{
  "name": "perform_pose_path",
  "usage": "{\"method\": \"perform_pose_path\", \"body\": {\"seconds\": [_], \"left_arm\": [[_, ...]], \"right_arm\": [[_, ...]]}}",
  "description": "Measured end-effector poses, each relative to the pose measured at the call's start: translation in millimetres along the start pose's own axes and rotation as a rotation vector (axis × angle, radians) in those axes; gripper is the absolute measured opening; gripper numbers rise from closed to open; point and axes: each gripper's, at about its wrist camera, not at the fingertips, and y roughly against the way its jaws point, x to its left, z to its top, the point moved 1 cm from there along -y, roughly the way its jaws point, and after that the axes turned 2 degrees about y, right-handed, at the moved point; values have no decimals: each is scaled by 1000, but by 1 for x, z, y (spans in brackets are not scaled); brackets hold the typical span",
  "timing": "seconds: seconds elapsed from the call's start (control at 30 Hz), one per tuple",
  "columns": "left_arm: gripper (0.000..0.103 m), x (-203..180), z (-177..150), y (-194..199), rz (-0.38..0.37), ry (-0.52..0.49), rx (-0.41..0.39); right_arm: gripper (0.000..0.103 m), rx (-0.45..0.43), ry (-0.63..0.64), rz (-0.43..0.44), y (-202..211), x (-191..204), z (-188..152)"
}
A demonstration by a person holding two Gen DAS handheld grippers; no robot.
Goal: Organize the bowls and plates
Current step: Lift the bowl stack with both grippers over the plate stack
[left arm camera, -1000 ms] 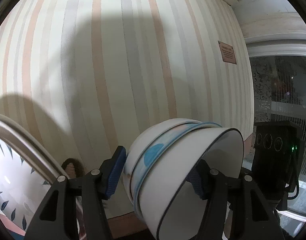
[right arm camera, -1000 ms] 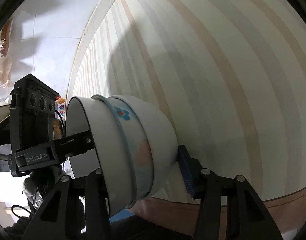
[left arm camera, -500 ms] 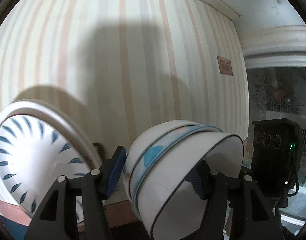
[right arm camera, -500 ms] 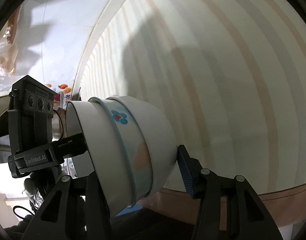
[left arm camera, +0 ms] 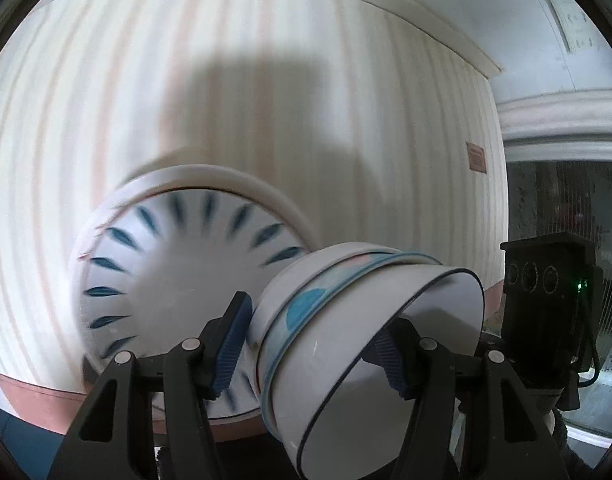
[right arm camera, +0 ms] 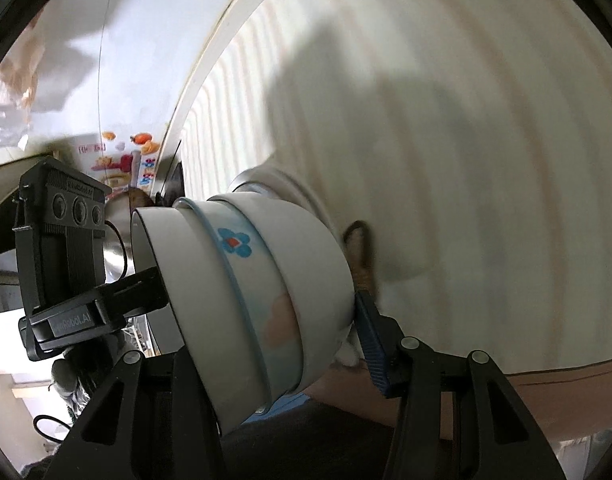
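A striped wall (left arm camera: pixel 266 100) fills the background. Before it stands a plate (left arm camera: pixel 174 280) with blue leaf marks, upright, blurred, just behind the left gripper's pad. A stack of nested bowls (left arm camera: pixel 346 340), tipped on its side, sits between both grippers: the left gripper (left arm camera: pixel 314 344) and the right gripper (right arm camera: pixel 266 320) each clamp it, one pad inside the rim, one on the base.
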Motion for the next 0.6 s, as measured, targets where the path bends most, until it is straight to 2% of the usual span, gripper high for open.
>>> {"method": "perform_pose_path", "body": {"seconds": [0.27, 0.6], "left_arm": [[57, 39, 1, 12, 3, 49, -29], [57, 74, 6, 8, 2, 82, -27]], "right_arm": [[52, 49, 55, -6, -48, 38, 1], [52, 92, 86, -34, -88, 59, 8]]}}
